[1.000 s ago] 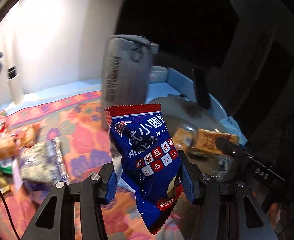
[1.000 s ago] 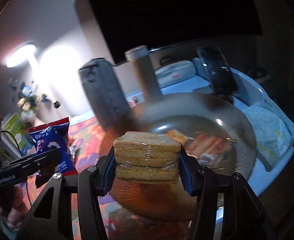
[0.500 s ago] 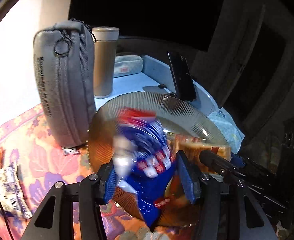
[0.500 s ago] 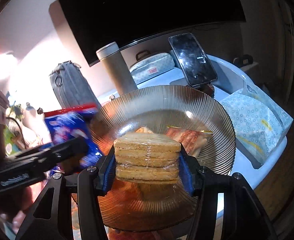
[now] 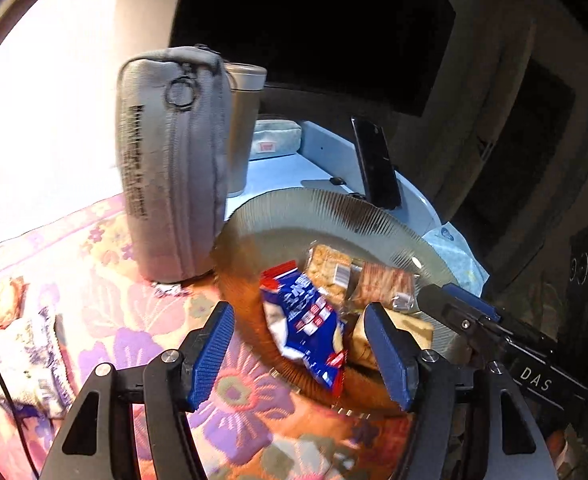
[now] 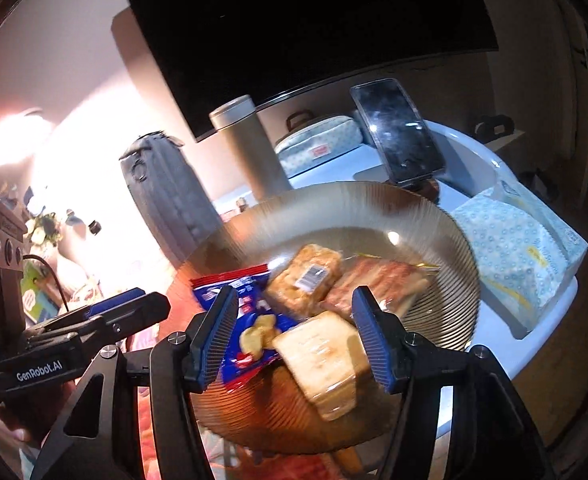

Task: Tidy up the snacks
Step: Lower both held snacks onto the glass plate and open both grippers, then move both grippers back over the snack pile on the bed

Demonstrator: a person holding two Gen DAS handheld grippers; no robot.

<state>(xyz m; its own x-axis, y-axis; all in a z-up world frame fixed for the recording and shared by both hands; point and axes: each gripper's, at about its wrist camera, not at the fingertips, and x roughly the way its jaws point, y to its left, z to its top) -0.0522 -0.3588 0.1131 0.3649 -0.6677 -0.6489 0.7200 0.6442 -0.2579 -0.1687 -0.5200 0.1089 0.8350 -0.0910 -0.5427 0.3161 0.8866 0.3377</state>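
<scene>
I use the ribbed glass plate (image 6: 446, 248) as the collecting spot, so both loads drop there. My left gripper (image 5: 300, 354) is opening, jaws clear of the blue biscuit bag (image 5: 308, 320); it lies at the plate's near-left edge, long axis running toward the far-left rim. My right gripper (image 6: 294, 334) is opening too, and the wrapped cracker stack (image 6: 322, 364) tilts loose at the near rim.

Left claw (image 5: 300, 354) opening, right claw (image 6: 292, 336) opening too (both tilted downward)
</scene>
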